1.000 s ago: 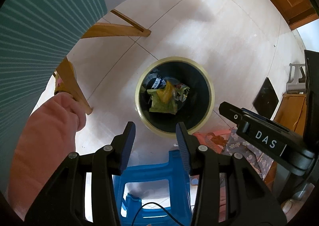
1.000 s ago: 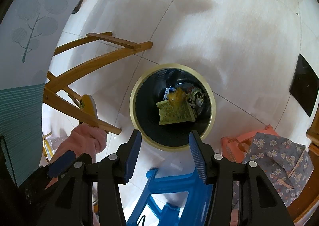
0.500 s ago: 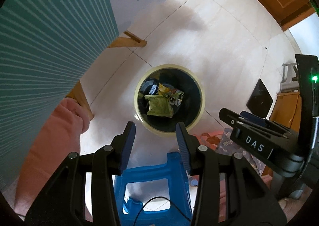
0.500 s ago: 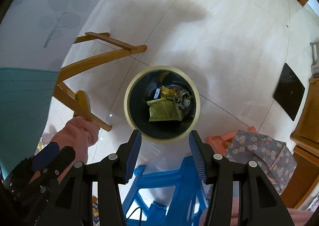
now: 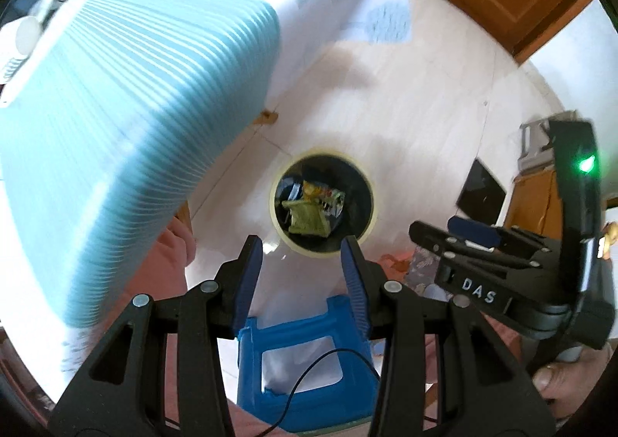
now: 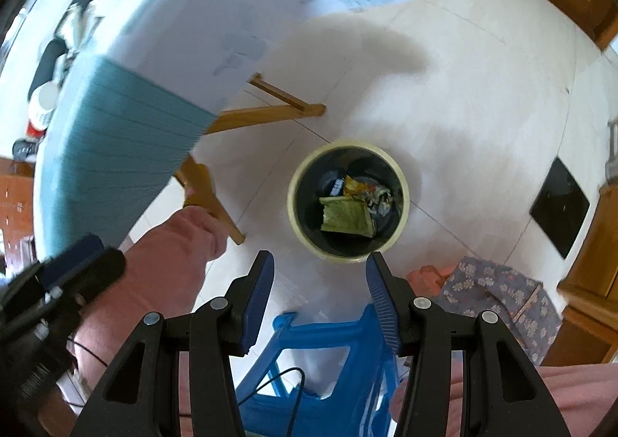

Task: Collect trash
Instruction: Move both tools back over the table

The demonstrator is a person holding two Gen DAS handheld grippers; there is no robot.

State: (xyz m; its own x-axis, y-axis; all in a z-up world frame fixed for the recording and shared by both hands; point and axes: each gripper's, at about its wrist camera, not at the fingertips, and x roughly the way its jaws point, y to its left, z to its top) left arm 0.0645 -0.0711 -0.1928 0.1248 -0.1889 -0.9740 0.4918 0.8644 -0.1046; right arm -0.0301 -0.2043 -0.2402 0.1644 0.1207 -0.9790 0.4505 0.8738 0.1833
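Below both tools, on the tiled floor (image 6: 483,97), stands the round bin (image 6: 403,182), mouth up, presumably so wrappers can be dropped straight in. Trash (image 6: 347,215) lies inside: a green wrapper, with yellow and printed scraps at its 1 o'clock. Left tool (image 5: 301,263): jaws spread, nothing between them; bin (image 5: 371,205) just beyond the tips at 12 o'clock, well below, no contact. Right tool (image 6: 318,276): jaws likewise apart and empty; bin at 12 to 1 o'clock. Both are held high over a blue stool (image 5: 305,329), which I judge clears them for another pickup. Counter with teal striped cloth (image 5: 127,120) fills 9 to 11 o'clock; items on top are blurred, unidentifiable.
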